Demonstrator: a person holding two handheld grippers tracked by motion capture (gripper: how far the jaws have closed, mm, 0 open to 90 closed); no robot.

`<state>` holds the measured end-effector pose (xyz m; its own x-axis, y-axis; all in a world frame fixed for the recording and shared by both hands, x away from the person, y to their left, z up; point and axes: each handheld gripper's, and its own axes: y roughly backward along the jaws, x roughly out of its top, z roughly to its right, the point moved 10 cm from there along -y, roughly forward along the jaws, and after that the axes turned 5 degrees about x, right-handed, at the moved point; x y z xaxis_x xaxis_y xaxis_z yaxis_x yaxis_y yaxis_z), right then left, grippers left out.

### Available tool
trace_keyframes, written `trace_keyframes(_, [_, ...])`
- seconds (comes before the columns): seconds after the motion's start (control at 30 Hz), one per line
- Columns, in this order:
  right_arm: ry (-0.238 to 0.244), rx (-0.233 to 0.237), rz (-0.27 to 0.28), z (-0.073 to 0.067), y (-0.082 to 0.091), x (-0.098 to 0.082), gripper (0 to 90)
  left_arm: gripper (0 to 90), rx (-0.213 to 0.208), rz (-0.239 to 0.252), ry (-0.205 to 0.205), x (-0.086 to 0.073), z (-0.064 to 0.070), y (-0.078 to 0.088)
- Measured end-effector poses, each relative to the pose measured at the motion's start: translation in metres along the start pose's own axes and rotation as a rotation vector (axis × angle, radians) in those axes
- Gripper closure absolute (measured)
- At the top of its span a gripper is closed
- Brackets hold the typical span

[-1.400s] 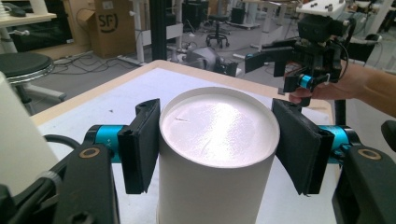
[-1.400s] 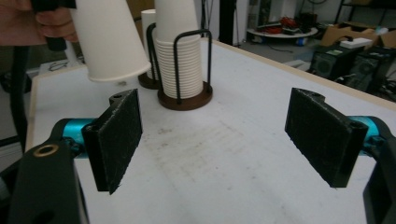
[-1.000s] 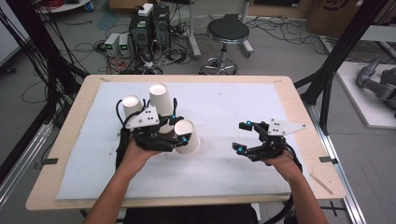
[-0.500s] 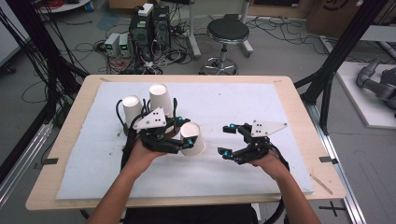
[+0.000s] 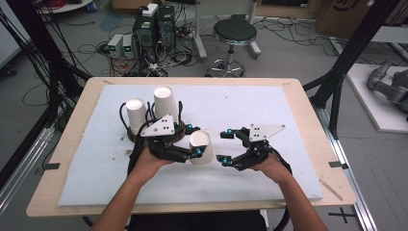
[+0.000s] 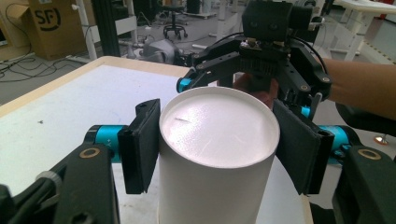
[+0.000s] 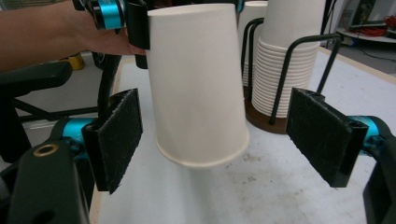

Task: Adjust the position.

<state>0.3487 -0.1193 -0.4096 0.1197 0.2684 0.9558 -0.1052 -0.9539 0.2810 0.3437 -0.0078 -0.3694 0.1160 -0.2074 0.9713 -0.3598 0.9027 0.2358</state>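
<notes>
Gripping an upturned white paper cup (image 5: pixel 201 147) between its black padded fingers (image 6: pixel 140 144), our left gripper (image 5: pixel 193 140) holds it tilted just above the white foam-covered tabletop (image 5: pixel 288 110), near the middle of the sheet. In the left gripper view the pads press on both sides of the cup near its closed base, which faces that camera; in the right gripper view the cup's open rim hangs clear of the surface. Our right gripper (image 5: pixel 224 146) sits just beside the cup on its right, its fingers (image 7: pixel 114 135) spread wide with the cup's lower part between them and neither pad touching the paper. Behind the left gripper, two stacks of white paper cups (image 5: pixel 150 108) stand upside down in a black wire holder on a round brown base (image 7: pixel 261 119). Both forearms reach in from the near edge of the tabletop.
</notes>
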Motion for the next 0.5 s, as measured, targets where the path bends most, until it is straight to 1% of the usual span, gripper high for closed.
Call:
trace_keyframes(0.27, [0.003,0.022,-0.003,-0.003,-0.013,0.002,19.4,35.7,-0.002,-0.005,-0.007,0.001,0.0,-0.006])
trace_keyframes(0.37, [0.009,0.033,-0.006,-0.004,-0.016,0.001,19.4,35.8,-0.007,-0.005,-0.007,0.001,0.002,-0.006])
trace_keyframes(0.4, [0.003,0.037,-0.008,-0.006,-0.016,0.001,19.4,35.8,-0.006,-0.006,-0.008,0.001,0.002,-0.006])
trace_keyframes(0.5, [0.013,0.042,-0.004,-0.006,-0.017,0.002,19.5,35.8,-0.008,-0.004,-0.007,0.001,0.003,-0.006])
